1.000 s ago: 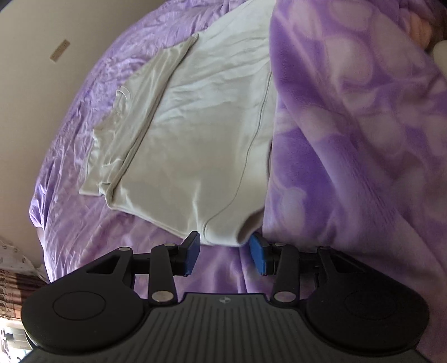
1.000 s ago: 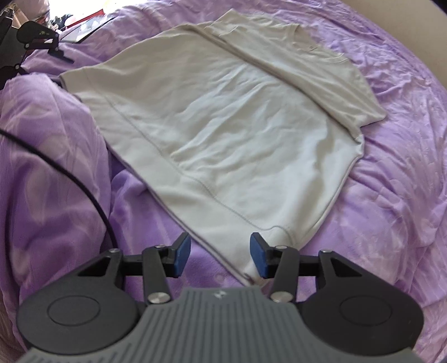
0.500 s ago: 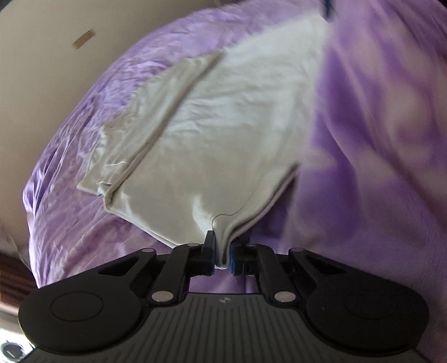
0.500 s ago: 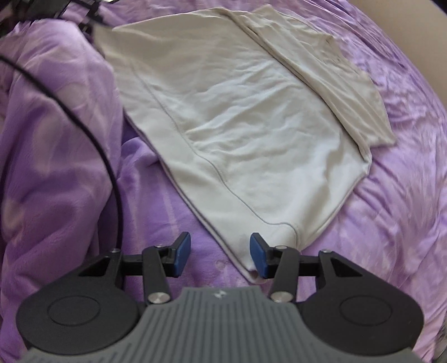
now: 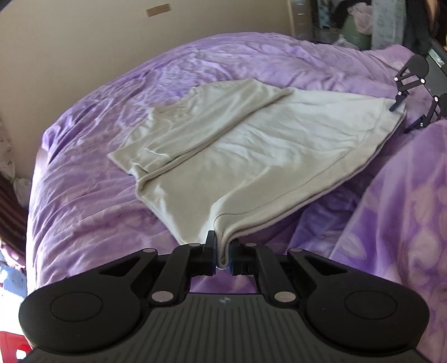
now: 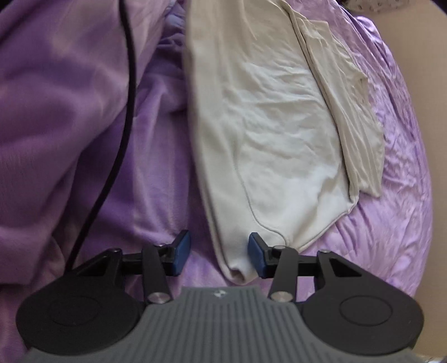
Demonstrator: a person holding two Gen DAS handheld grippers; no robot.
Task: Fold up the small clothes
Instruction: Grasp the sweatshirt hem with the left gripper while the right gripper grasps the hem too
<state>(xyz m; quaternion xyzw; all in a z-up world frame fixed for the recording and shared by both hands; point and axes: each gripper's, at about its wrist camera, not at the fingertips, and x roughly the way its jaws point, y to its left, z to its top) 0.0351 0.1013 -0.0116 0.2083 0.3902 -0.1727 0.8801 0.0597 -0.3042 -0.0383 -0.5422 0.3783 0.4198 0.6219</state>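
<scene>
A pale beige T-shirt [image 5: 265, 148] lies on a purple bedspread [image 5: 97, 201], one side folded over onto its body. My left gripper [image 5: 222, 257] is shut on the shirt's near hem corner and holds it lifted off the bed. In the right wrist view the same shirt [image 6: 273, 125] runs away from me. My right gripper [image 6: 219, 255] is open, with the other hem corner lying between its blue pads [image 6: 258, 255]. The right gripper also shows in the left wrist view [image 5: 402, 103] at the shirt's far corner.
A rumpled purple fleece blanket [image 5: 405, 209] is heaped beside the hem; it also shows in the right wrist view [image 6: 69, 125]. A black cable [image 6: 123, 125] runs across it. A beige wall [image 5: 69, 42] borders the bed. Clutter stands at the back [image 5: 349, 19].
My left gripper shut on the hem corner and lifted it, pulling the hem taut. My right gripper moved forward onto the other hem corner and stayed open.
</scene>
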